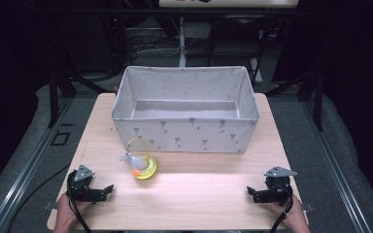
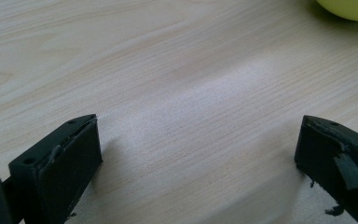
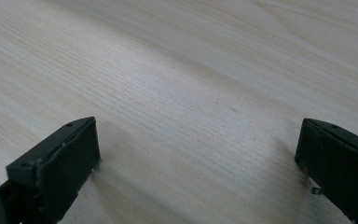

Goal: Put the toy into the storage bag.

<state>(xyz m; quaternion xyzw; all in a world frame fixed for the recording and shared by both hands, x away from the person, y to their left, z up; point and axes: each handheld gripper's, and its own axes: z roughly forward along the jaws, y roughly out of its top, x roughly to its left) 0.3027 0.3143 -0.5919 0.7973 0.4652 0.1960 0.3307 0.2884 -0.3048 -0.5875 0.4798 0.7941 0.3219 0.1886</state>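
A small yellow basket-like toy point(image 1: 144, 166) with a thin yellow handle, a white tuft and an orange bit lies on the wooden table point(image 1: 189, 189), just in front of a grey fabric bin point(image 1: 186, 131). My left gripper point(image 1: 108, 190) rests at the table's front left, open, with bare wood between its jaws. Its own view catches the toy's yellow edge point(image 2: 349, 8) at the top right. At the front right my right gripper point(image 1: 250, 192) is open too, nothing between its jaws, which point toward the table's middle.
The bin stands open-topped across the far half of the table, printed with small grey motifs. Dark floor, metal rails and stand legs surround the table. A hand holds each gripper at the near edge.
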